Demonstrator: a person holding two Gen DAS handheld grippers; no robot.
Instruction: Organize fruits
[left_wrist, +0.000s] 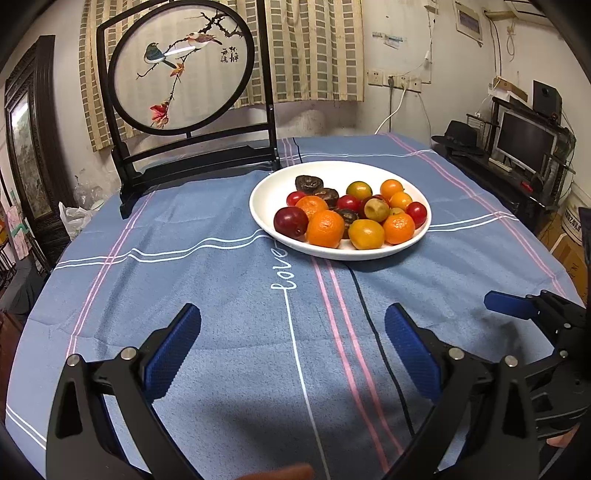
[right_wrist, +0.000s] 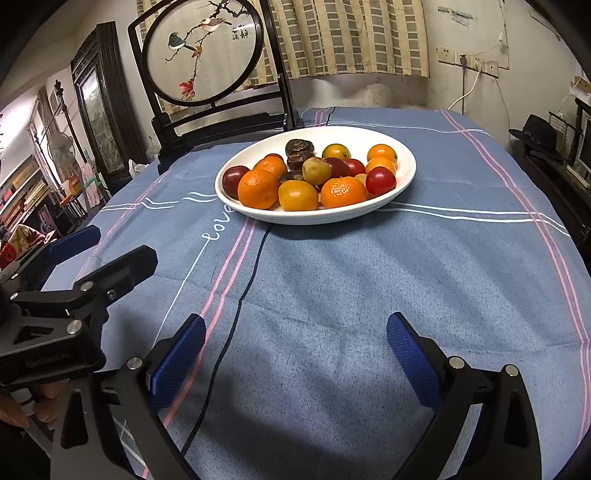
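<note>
A: Claws?
B: Left claw (left_wrist: 291, 343) and right claw (right_wrist: 295, 350) both spread, empty, ribbed blue pads.
A: Fruit?
B: One glossy white plate (left_wrist: 266, 192) ahead: three oranges (left_wrist: 325, 228), wrinkled dark dates (left_wrist: 308, 183), smooth red tomatoes (left_wrist: 416, 213).

both tools, left tool (left_wrist: 293, 334) and right tool (right_wrist: 295, 341), gape wide, side by side.

A checked curtain (left_wrist: 317, 48) hangs on a stained wall; a dark desk (left_wrist: 495, 173) holds what may be a monitor (left_wrist: 524, 142).
</note>
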